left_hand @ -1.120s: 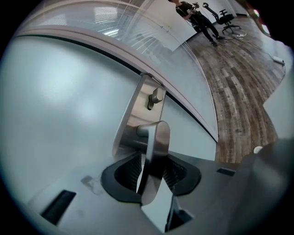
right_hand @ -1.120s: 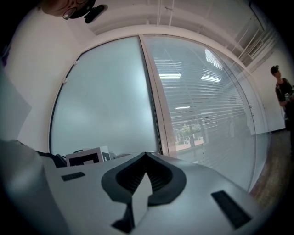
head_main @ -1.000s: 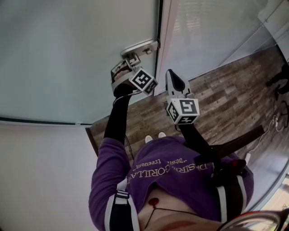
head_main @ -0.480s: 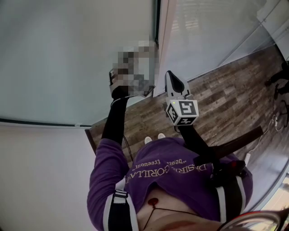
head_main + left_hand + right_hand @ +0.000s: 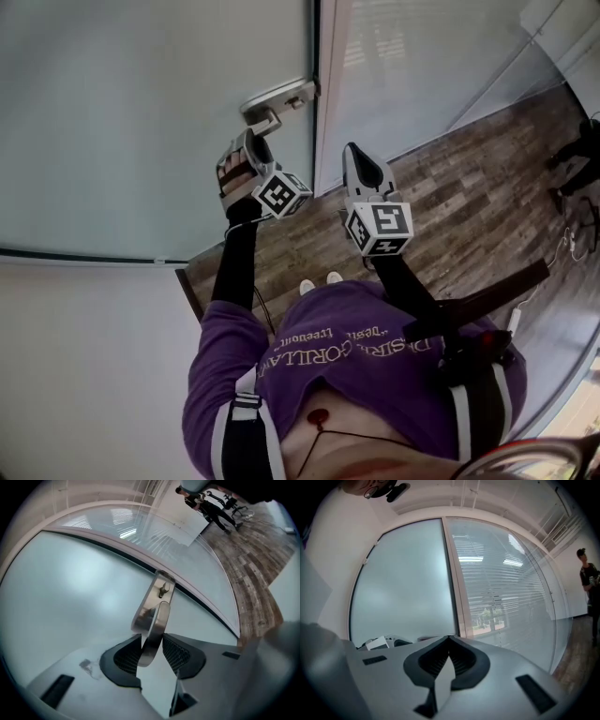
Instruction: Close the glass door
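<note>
The frosted glass door [image 5: 141,122] fills the upper left of the head view, its edge against the pale frame [image 5: 325,94]. A metal lever handle [image 5: 272,101] sits near that edge. My left gripper [image 5: 251,145] points up at it from just below. In the left gripper view the lever's tip [image 5: 154,630] lies between the jaws of the left gripper [image 5: 152,651]. The jaws are opening, with a thin gap at the right pad. My right gripper [image 5: 359,169] hovers to the right of the frame, shut and empty. It faces the door [image 5: 403,583] and the frame [image 5: 452,573].
Right of the frame stands a glass partition with blinds [image 5: 422,66]. Wood-plank floor [image 5: 469,206] runs below it. A dark bar [image 5: 506,286] crosses near my right arm. A person [image 5: 587,573] stands far right, and others [image 5: 211,508] stand in the distance.
My left gripper has drawn back a little from the handle plate and tilted, and its hold on the lever has loosened. The right gripper has stayed in place.
</note>
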